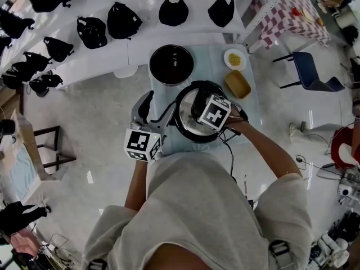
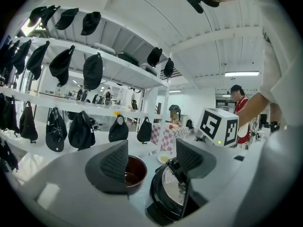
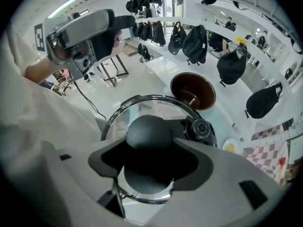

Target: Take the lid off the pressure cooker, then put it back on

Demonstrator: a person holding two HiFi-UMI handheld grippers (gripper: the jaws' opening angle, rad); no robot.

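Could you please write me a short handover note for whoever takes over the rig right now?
Left gripper: jaws open, empty, beside the cooker.
Right gripper: jaws shut on the knob of the lid, from above.
Lid: over the cooker; I cannot tell whether it is seated or raised.
Done: knob gripped.
Left to do: lift the lid clear, then set it back on.
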